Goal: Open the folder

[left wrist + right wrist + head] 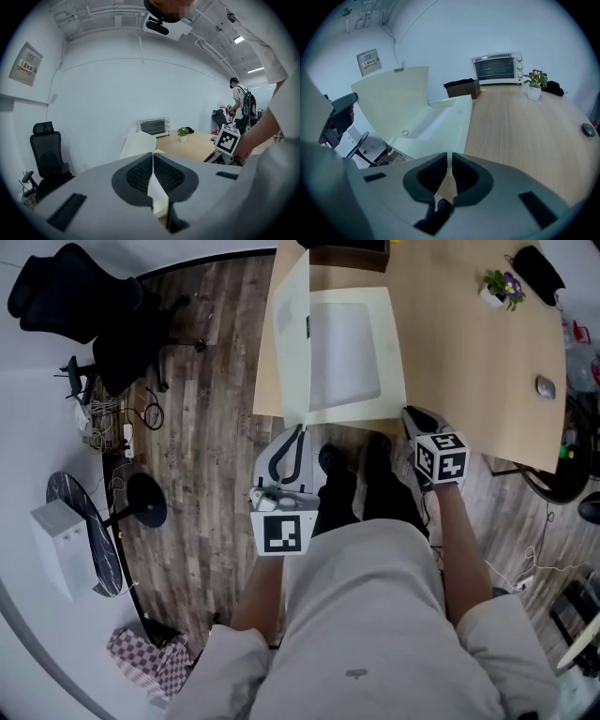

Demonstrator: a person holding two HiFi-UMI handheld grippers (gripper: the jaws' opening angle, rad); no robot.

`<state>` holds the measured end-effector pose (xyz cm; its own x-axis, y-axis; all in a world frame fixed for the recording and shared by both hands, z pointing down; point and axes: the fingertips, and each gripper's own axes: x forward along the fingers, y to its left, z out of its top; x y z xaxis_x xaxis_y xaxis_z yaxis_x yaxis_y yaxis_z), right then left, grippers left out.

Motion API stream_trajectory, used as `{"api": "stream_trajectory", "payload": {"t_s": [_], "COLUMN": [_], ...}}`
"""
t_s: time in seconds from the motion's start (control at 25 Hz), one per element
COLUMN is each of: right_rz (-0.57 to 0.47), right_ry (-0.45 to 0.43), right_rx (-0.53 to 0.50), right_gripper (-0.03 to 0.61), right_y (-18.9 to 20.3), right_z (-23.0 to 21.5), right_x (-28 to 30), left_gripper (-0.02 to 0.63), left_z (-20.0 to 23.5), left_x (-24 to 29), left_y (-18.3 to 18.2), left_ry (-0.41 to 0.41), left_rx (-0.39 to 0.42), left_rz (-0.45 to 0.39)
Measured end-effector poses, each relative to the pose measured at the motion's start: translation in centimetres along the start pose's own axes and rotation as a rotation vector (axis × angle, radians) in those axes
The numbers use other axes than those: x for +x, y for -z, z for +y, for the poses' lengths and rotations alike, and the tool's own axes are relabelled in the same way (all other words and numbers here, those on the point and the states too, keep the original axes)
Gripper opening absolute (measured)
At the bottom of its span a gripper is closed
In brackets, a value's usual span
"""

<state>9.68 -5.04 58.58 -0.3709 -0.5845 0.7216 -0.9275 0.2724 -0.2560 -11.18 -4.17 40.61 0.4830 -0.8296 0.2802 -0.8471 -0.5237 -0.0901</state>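
A cream folder [349, 357] lies at the near left corner of the wooden table [469, 362]. Its front cover [292, 334] stands raised on the left side, nearly upright. My left gripper [298, 435] is shut on the cover's near edge; in the left gripper view [153, 161] a cream sheet shows pinched between the pads. My right gripper [412, 415] is at the folder's near right corner, closed on the back sheet's corner [449, 161]. The right gripper view shows the lifted cover [396, 101] over the open inside [440, 124].
On the table stand a small potted plant [497, 289], a black pouch [539, 268], a mouse [546, 386], a dark box [461, 88] and a toaster oven [497, 68]. A black office chair [84, 306] stands on the floor at left. A person [241, 101] stands far off.
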Motion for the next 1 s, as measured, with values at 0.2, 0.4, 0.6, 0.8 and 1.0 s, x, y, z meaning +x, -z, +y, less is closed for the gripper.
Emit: {"api": "stream_trajectory", "payload": {"t_s": [0.2,0.4,0.6,0.8,1.0], "right_rz": [0.008,0.014,0.019,0.024,0.025], "right_ry": [0.029,0.06,0.076,0.098,0.111], "right_rx": [-0.011,-0.027,-0.035,-0.043,-0.046], "right_gripper": [0.037,0.035,0.034,0.034,0.032], "right_y": [0.0,0.0,0.0,0.0,0.0], "right_z": [0.0,-0.2,-0.3,-0.3,-0.5], "right_x": [0.1,0.1,0.1,0.2,0.1], "left_gripper": [0.011,0.009,0.008,0.008,0.006], "left_z": [2.4,4.2,5.9,8.0,10.4], "left_x": [-1.2,-2.4,-3.3,-4.4,-5.1], "left_y": [0.5,2.0,3.5,5.0,6.5], "left_ry": [-0.06,-0.126,-0.195,-0.258,-0.327], "left_rx": [-0.034,-0.038,-0.006,-0.023,-0.043], "left_rz": [-0.012,0.023,0.063,0.096,0.127]}}
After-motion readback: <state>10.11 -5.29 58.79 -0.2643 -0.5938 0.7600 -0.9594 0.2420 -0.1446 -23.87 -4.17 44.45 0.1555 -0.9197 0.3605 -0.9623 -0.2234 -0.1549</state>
